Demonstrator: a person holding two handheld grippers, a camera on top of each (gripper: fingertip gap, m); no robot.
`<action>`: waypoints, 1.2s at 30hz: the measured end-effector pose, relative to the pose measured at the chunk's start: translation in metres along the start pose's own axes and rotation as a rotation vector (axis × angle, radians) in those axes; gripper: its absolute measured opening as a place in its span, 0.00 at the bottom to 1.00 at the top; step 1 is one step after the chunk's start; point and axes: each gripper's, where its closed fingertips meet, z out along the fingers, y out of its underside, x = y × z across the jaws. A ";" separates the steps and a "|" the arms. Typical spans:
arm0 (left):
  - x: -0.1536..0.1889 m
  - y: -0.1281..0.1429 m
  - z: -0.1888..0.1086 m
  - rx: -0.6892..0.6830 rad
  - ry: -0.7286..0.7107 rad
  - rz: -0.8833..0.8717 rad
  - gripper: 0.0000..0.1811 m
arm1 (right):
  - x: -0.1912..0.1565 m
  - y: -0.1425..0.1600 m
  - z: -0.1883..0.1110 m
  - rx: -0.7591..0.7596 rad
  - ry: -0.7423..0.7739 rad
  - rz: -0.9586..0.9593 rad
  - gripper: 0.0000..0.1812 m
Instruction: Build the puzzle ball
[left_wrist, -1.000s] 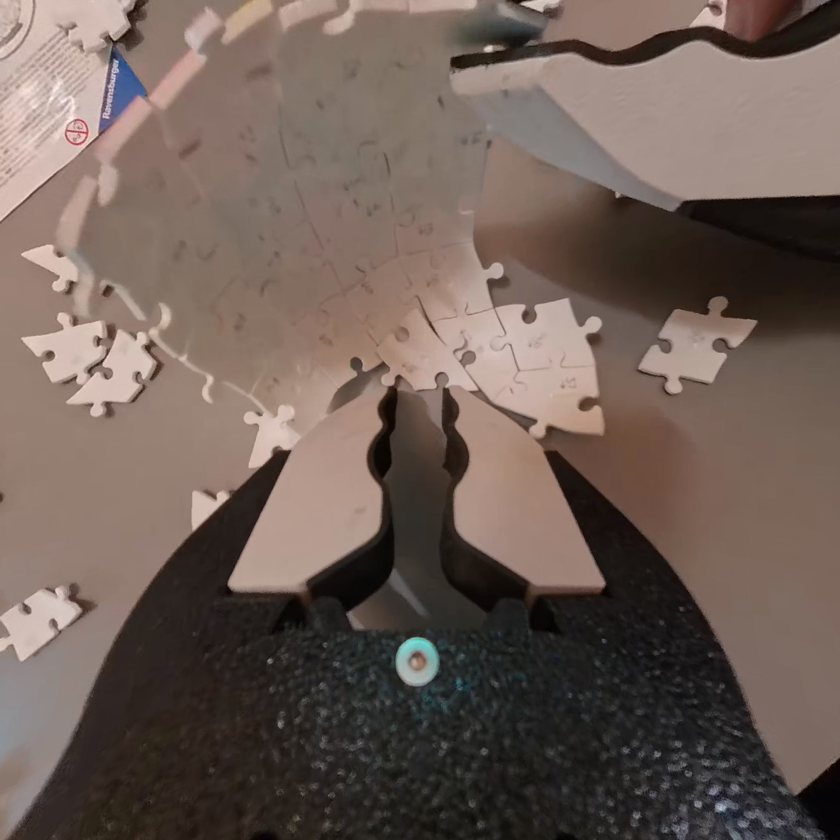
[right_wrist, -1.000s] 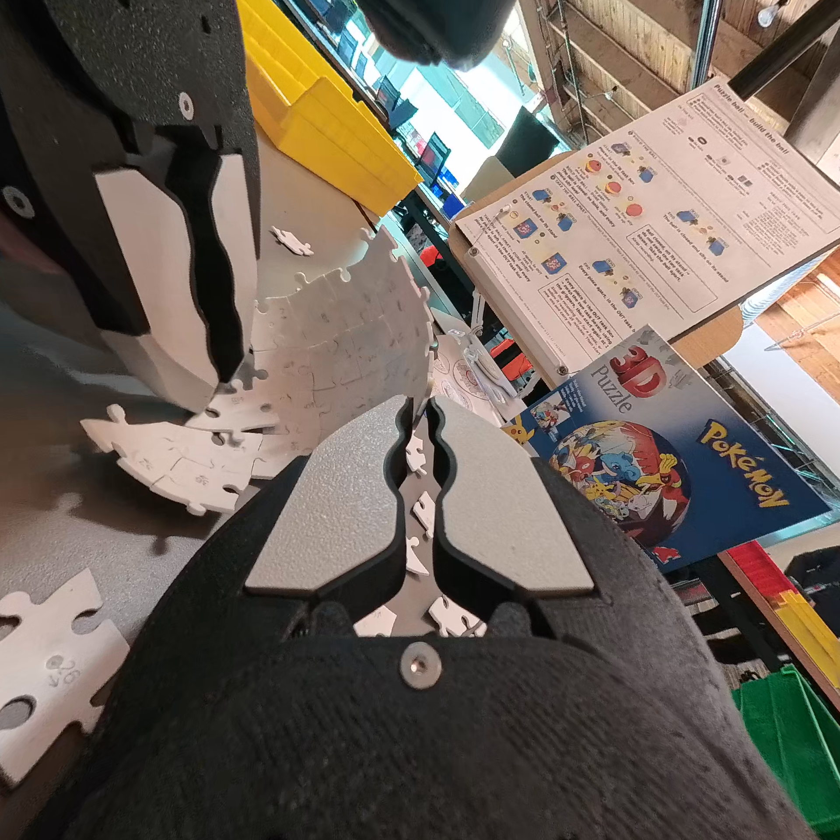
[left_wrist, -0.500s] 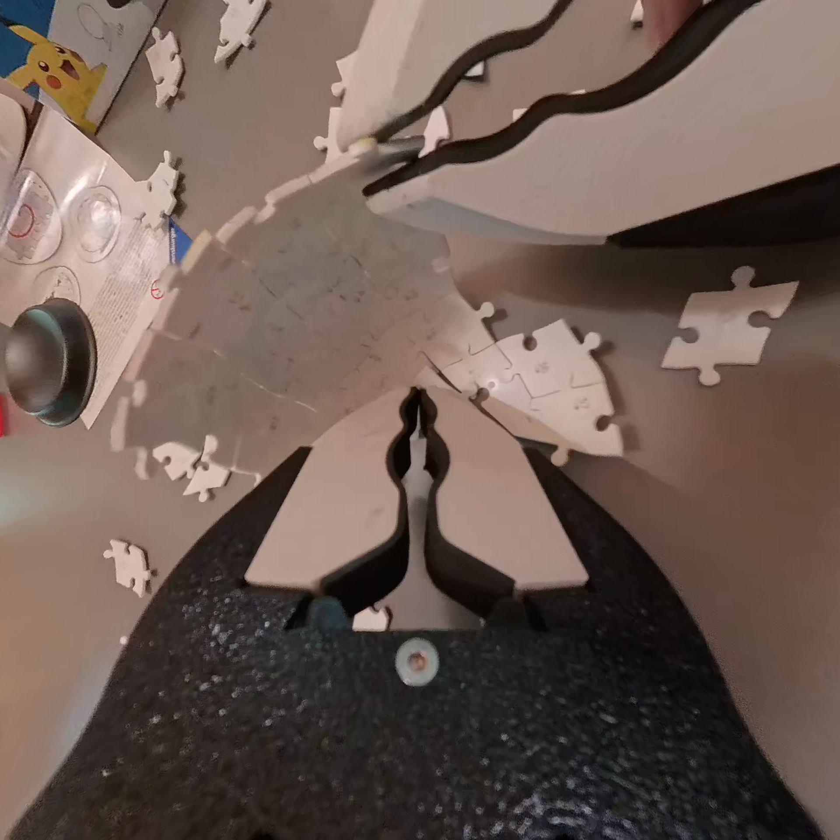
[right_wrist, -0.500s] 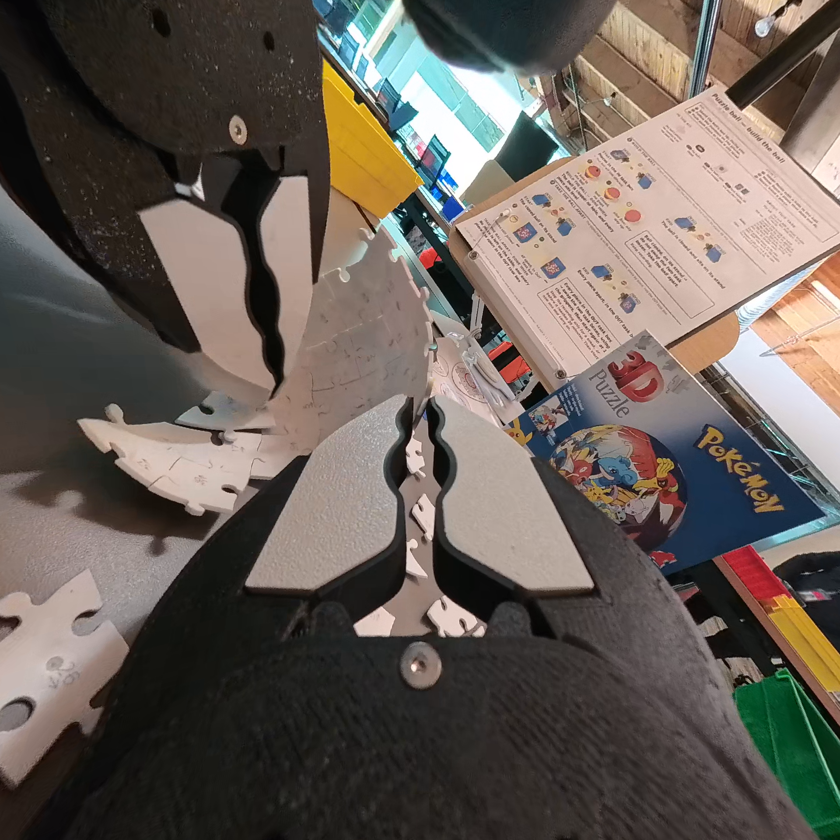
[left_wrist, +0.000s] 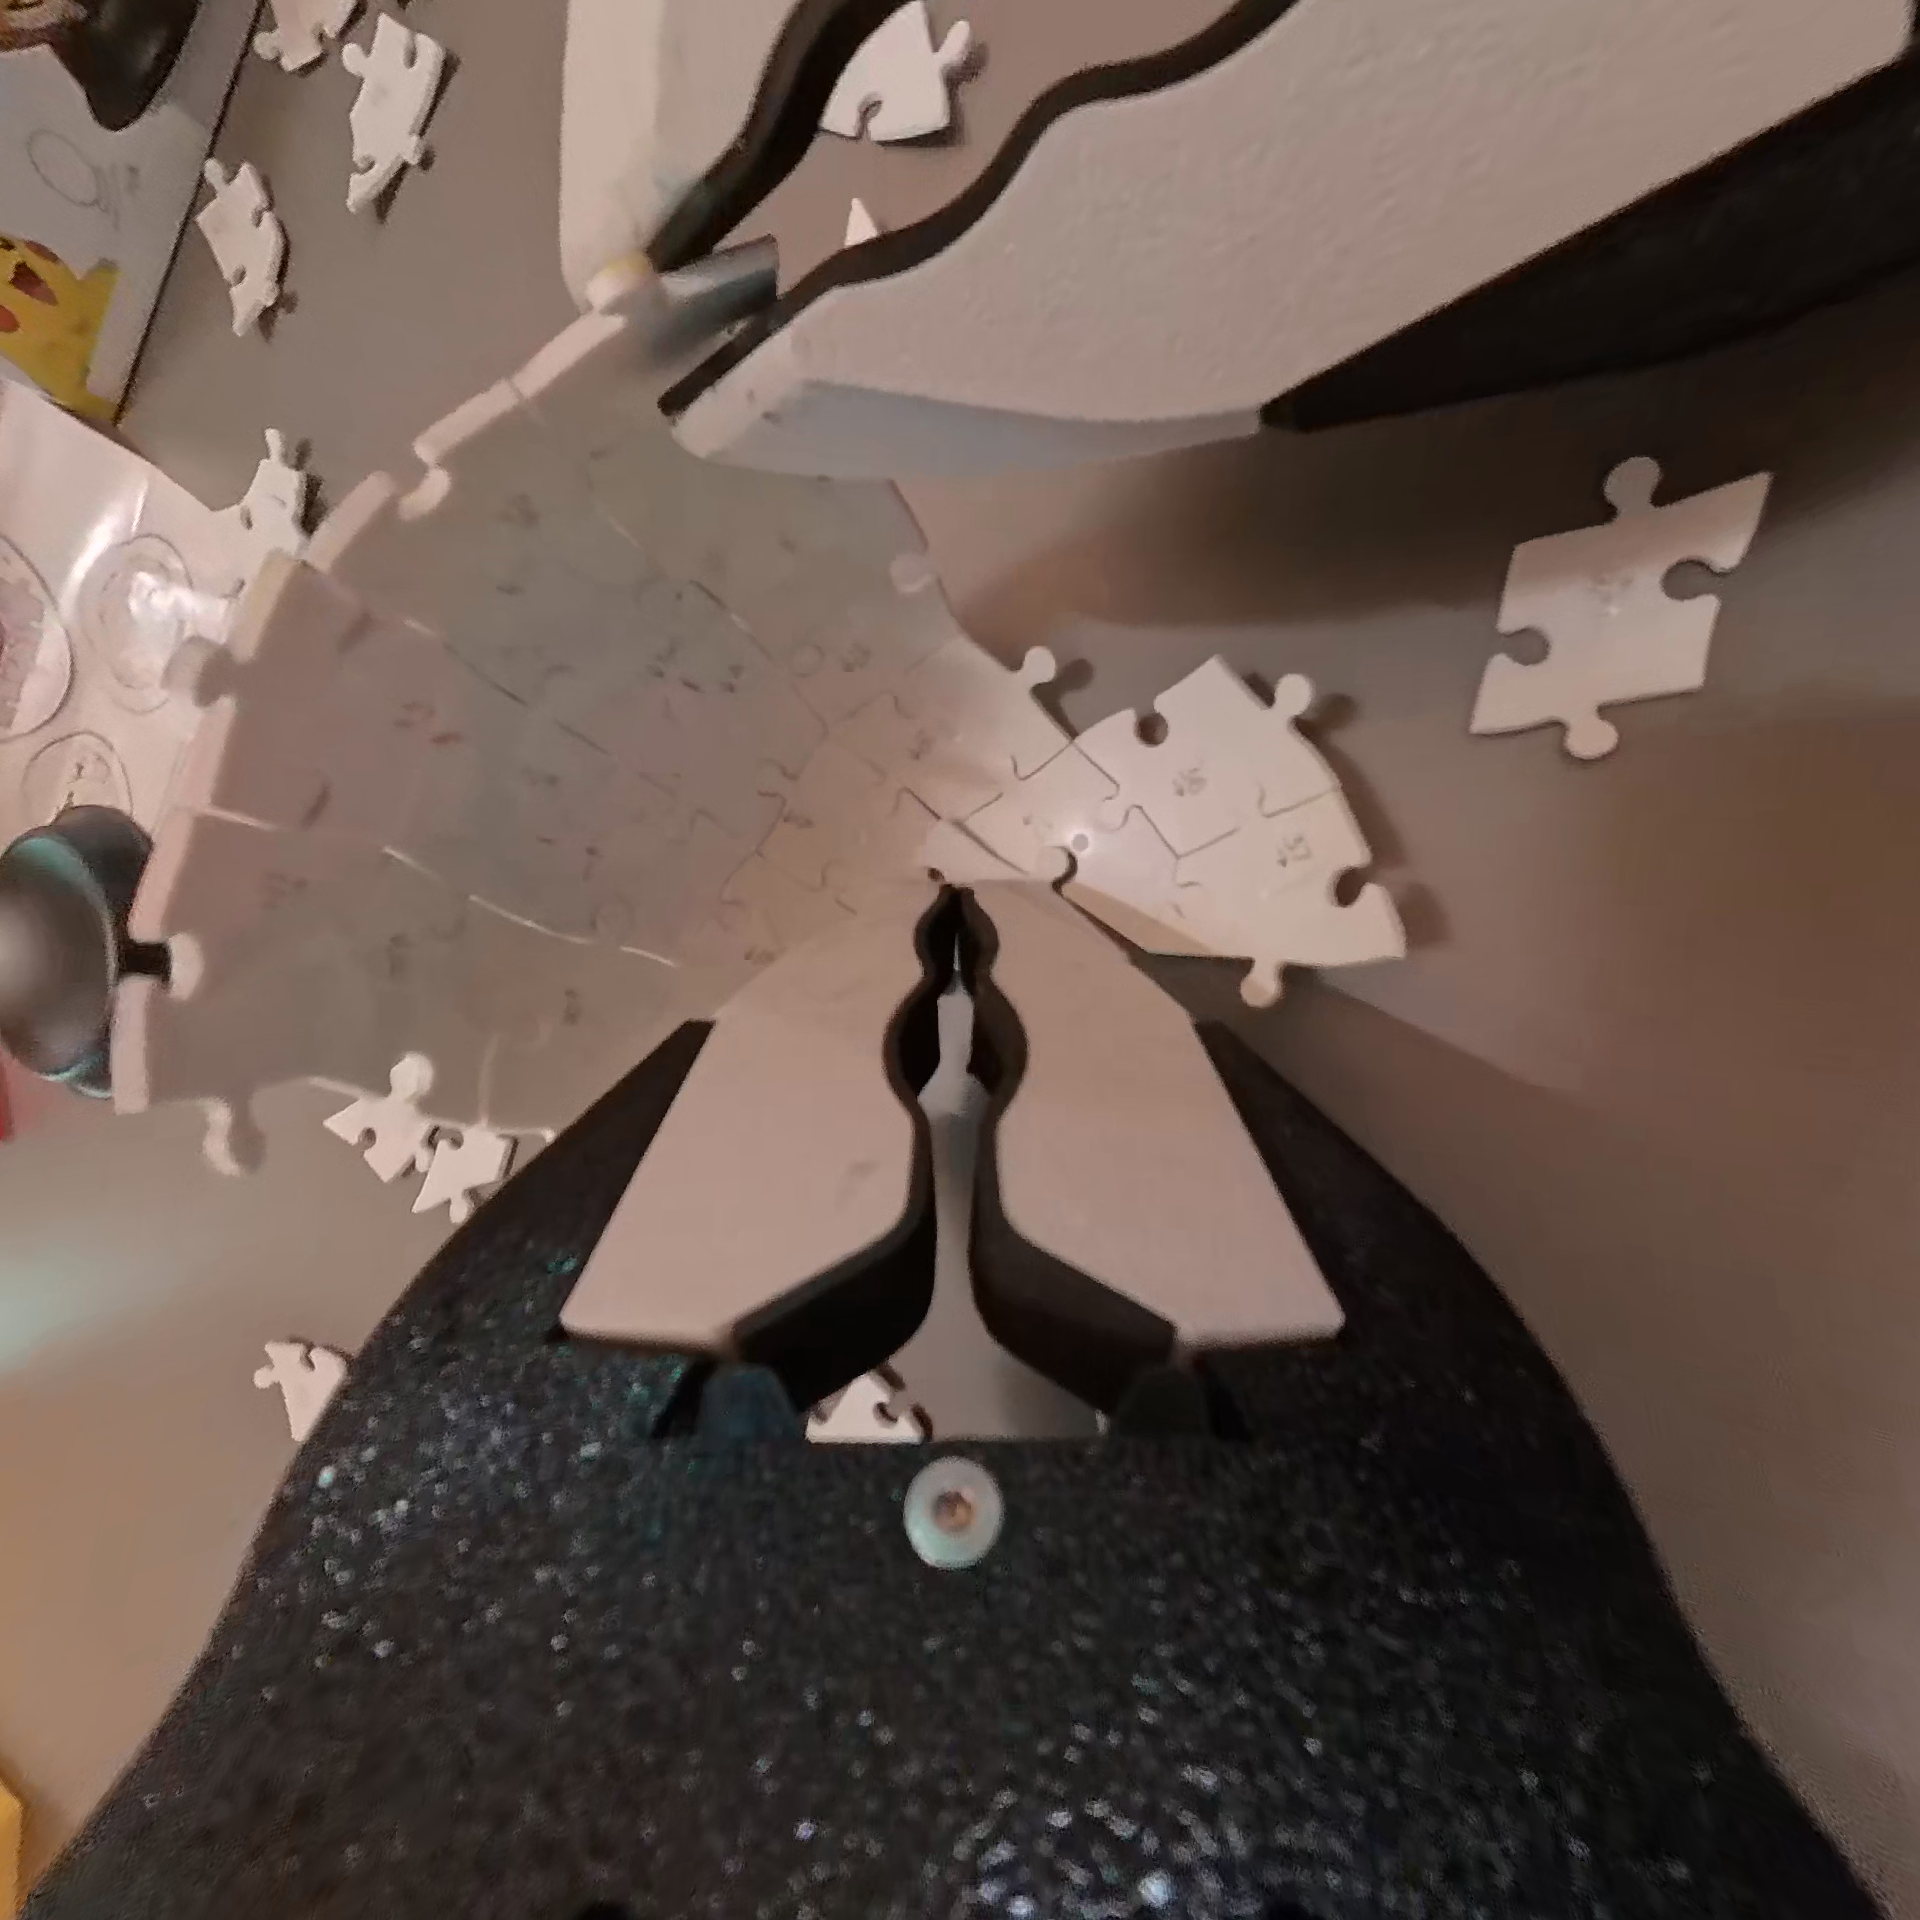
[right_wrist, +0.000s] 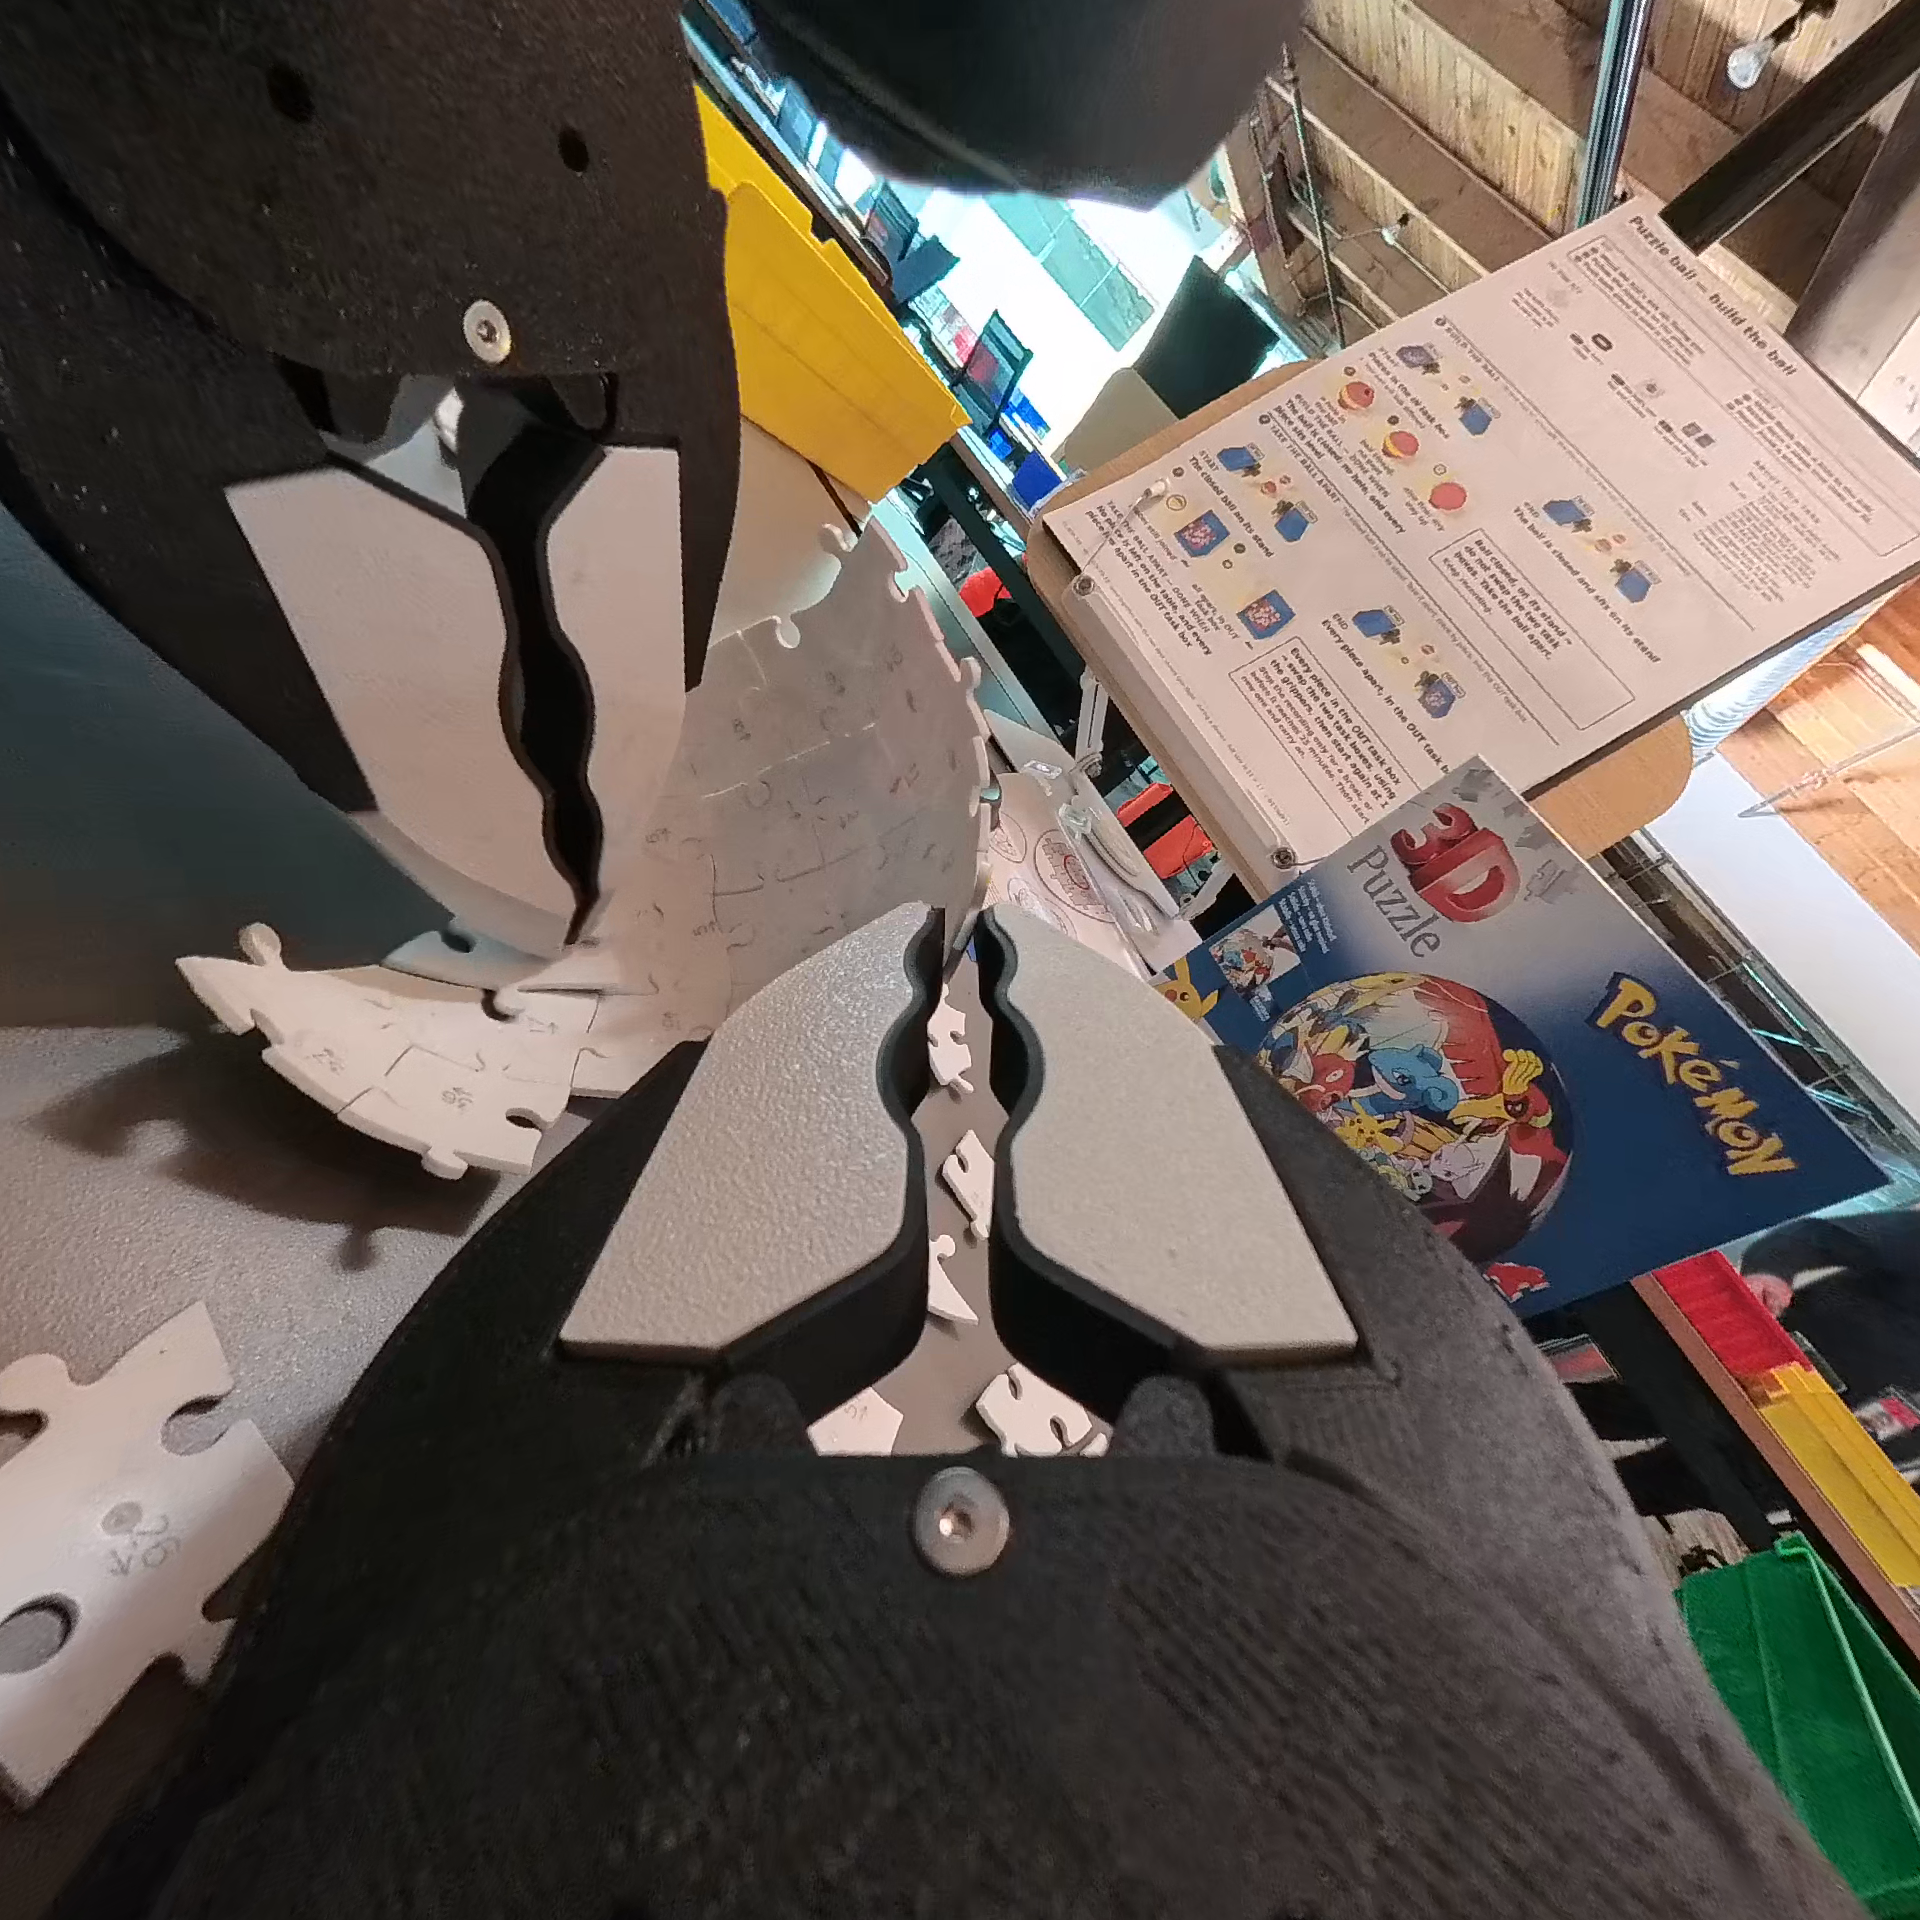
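The partly built puzzle ball is a curved white shell (left_wrist: 582, 748) of joined pieces, its blank inner side facing me; it also shows in the right wrist view (right_wrist: 821, 790). One end fans out flat on the grey table (left_wrist: 1226, 831). My left gripper (left_wrist: 951, 904) is shut on the shell's lower edge, seen from the right wrist view at upper left (right_wrist: 577, 914). My right gripper (right_wrist: 961, 925) is shut on the shell's upper rim and shows at the top of the left wrist view (left_wrist: 717, 281).
Loose white pieces lie on the table (left_wrist: 1621, 613), (right_wrist: 114, 1538), with several more to the far left (left_wrist: 249, 239). A dark round stand (left_wrist: 52, 956) sits at the left. The puzzle box (right_wrist: 1507, 1039), an instruction board (right_wrist: 1455, 520) and yellow bins (right_wrist: 821, 343) stand behind. Tip to tip, the grippers are about 9 cm apart.
My left gripper has closed from open onto the shell's lower edge. The right gripper has stayed shut on the rim, and the shell has tipped between the two.
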 end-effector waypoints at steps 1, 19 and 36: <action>0.000 0.000 0.000 0.002 0.010 0.007 0.00 | 0.000 0.000 0.000 -0.001 0.001 -0.002 0.03; -0.002 -0.001 -0.005 -0.038 -0.029 -0.100 0.00 | 0.000 0.000 0.000 0.000 0.002 -0.004 0.03; 0.015 -0.008 -0.001 0.021 0.089 -0.004 0.00 | -0.001 -0.002 0.000 0.011 0.000 -0.002 0.03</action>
